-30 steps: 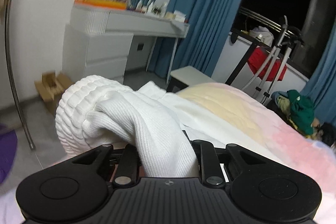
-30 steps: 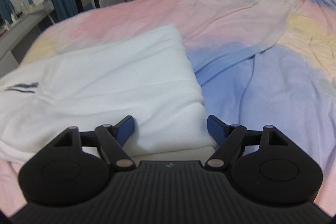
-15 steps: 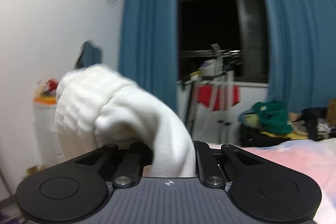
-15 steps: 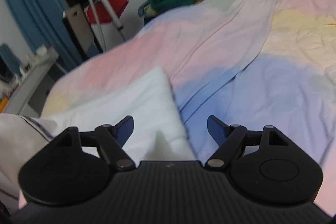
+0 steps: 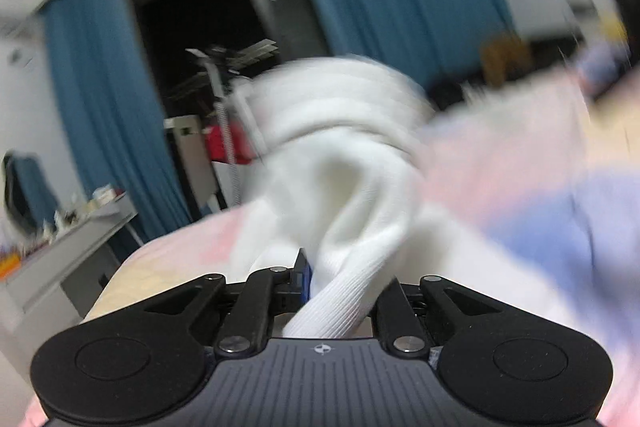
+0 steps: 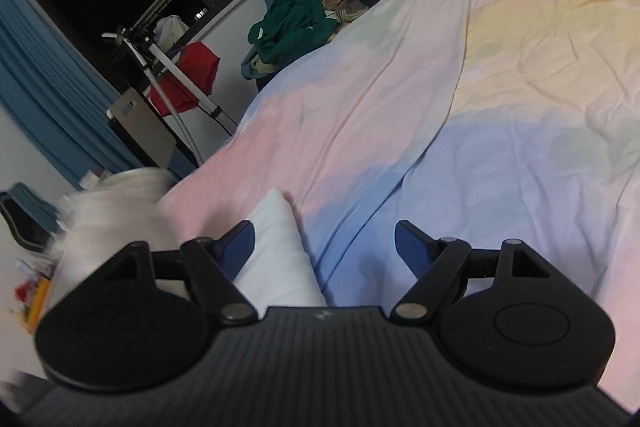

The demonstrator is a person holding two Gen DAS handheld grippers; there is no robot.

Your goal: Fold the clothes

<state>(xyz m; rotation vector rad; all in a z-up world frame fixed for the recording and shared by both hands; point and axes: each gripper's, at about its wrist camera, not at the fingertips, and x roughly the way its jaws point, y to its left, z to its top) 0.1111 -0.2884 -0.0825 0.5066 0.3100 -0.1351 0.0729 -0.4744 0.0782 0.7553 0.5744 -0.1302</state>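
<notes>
A white ribbed knit garment (image 5: 340, 187) hangs bunched and blurred in front of my left gripper (image 5: 340, 283), which is shut on its ribbed end above the bed. In the right wrist view, a folded white part of the garment (image 6: 280, 251) lies on the pastel bedsheet (image 6: 460, 87), and a blurred white bunch (image 6: 116, 211) is lifted at the left. My right gripper (image 6: 324, 243) hovers open above the sheet, its left blue finger (image 6: 238, 245) by the white cloth's edge, with nothing between the fingers.
A pile of green and dark clothes (image 6: 296, 23) sits past the bed's far edge. A drying rack with a red cloth (image 6: 188, 75) stands by the dark window and blue curtains (image 5: 360, 7). A grey desk (image 5: 68, 243) is at the left.
My left gripper has swung right and tilted down toward the bed, carrying the white garment. My right gripper has lifted and backed away from the folded white cloth, staying open.
</notes>
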